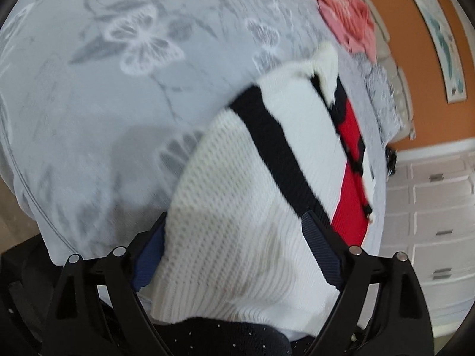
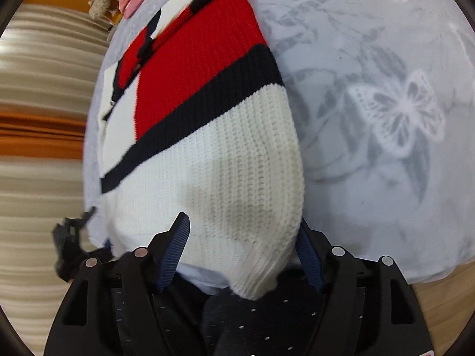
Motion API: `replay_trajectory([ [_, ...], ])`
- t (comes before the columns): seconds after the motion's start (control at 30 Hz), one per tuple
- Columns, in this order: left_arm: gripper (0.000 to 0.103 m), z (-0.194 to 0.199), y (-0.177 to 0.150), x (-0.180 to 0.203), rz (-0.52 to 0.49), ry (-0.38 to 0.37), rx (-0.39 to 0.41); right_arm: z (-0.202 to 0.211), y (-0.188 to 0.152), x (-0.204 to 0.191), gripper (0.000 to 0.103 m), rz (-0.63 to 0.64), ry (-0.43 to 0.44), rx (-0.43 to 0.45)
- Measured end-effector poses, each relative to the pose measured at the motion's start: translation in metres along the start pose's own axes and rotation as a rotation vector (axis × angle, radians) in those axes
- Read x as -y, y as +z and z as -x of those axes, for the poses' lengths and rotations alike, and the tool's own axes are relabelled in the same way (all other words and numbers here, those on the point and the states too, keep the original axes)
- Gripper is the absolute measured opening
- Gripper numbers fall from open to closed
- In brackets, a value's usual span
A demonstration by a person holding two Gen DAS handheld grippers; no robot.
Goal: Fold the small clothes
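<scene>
I saw the bed point(image 1: 118, 95) filling most of both views, covered in a pale grey sheet point(image 2: 371, 148) printed with white butterflies. On it lay the small knitted sweater point(image 1: 237, 207), white with a black band and a red panel, folded and stretching away from me toward twelve o'clock in the right wrist view and toward one o'clock in the left. Its white hem end sat closest to both cameras. My left tool point(image 1: 237, 246) had its jaws spread wide apart, the knit lying between the blue pads without being pressed. My right tool point(image 2: 243, 252) also stood apart, one pad resting over the white knit at its nine o'clock side and the other just beside the sweater's folded edge at three o'clock; neither gripped the fabric. At two o'clock in the left view a white chest of drawers point(image 1: 439, 222) stood against an orange wall point(image 1: 415, 68). A pink garment point(image 1: 350, 17) lay at the far edge of the bed.
</scene>
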State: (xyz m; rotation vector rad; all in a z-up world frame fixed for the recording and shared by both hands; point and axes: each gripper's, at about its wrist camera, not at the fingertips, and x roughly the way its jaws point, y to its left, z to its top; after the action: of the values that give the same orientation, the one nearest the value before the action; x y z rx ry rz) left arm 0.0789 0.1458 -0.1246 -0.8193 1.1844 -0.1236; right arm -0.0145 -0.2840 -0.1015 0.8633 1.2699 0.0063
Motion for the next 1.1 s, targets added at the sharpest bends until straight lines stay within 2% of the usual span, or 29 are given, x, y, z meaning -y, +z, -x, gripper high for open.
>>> replay_trajectory([
  [0.03, 0.08, -0.001, -0.001, 0.003, -0.006, 0.01, -0.015, 0.001, -0.004, 0.003, 0.041, -0.015, 0.014, -0.002],
  [0.07, 0.069, -0.001, -0.001, 0.003, -0.001, 0.031, -0.033, 0.001, -0.006, 0.006, 0.006, -0.028, 0.026, -0.01],
  [0.1, 0.044, 0.0, 0.0, 0.003, 0.011, 0.052, -0.038, 0.003, -0.008, 0.008, 0.007, -0.036, 0.034, 0.0],
  [0.13, 0.026, 0.001, 0.001, -0.002, 0.032, 0.066, -0.055, 0.01, -0.01, 0.007, 0.007, -0.027, 0.035, 0.034],
  [0.17, 0.01, 0.003, 0.001, -0.009, 0.062, 0.043, -0.078, 0.018, -0.012, 0.004, 0.006, -0.014, 0.042, 0.065],
  [0.2, 0.007, 0.009, 0.002, -0.016, 0.119, 0.005, -0.083, 0.034, -0.014, 0.0, 0.006, -0.01, 0.06, 0.111],
  [0.23, 0.006, 0.017, 0.002, -0.018, 0.142, 0.002, -0.072, 0.043, -0.015, 0.0, 0.006, -0.012, 0.069, 0.134],
  [0.3, 0.005, 0.038, 0.003, -0.013, 0.11, 0.001, -0.048, 0.074, -0.019, 0.003, 0.005, -0.015, 0.088, 0.198],
  [0.47, 0.005, 0.075, -0.011, 0.004, 0.047, -0.077, -0.078, 0.127, -0.042, 0.019, 0.005, 0.006, 0.075, 0.275],
  [0.63, 0.004, 0.105, -0.045, -0.002, 0.062, -0.124, -0.125, 0.15, -0.084, 0.041, 0.005, -0.018, 0.055, 0.28],
  [0.77, 0.004, 0.132, -0.082, -0.016, 0.064, -0.131, -0.182, 0.168, -0.126, 0.062, 0.005, -0.048, 0.039, 0.25],
  [0.83, 0.004, 0.151, -0.097, -0.019, 0.063, -0.137, -0.182, 0.18, -0.15, 0.072, 0.005, -0.056, 0.039, 0.233],
  [0.97, 0.004, 0.197, -0.115, -0.014, 0.066, -0.217, -0.127, 0.213, -0.183, 0.065, 0.005, -0.032, 0.086, 0.268],
  [1.03, 0.004, 0.218, -0.112, 0.006, 0.034, -0.274, -0.074, 0.231, -0.182, 0.052, 0.005, -0.006, 0.138, 0.322],
  [1.1, 0.004, 0.227, -0.095, 0.031, 0.009, -0.342, -0.026, 0.25, -0.163, 0.034, 0.005, 0.03, 0.193, 0.395],
])
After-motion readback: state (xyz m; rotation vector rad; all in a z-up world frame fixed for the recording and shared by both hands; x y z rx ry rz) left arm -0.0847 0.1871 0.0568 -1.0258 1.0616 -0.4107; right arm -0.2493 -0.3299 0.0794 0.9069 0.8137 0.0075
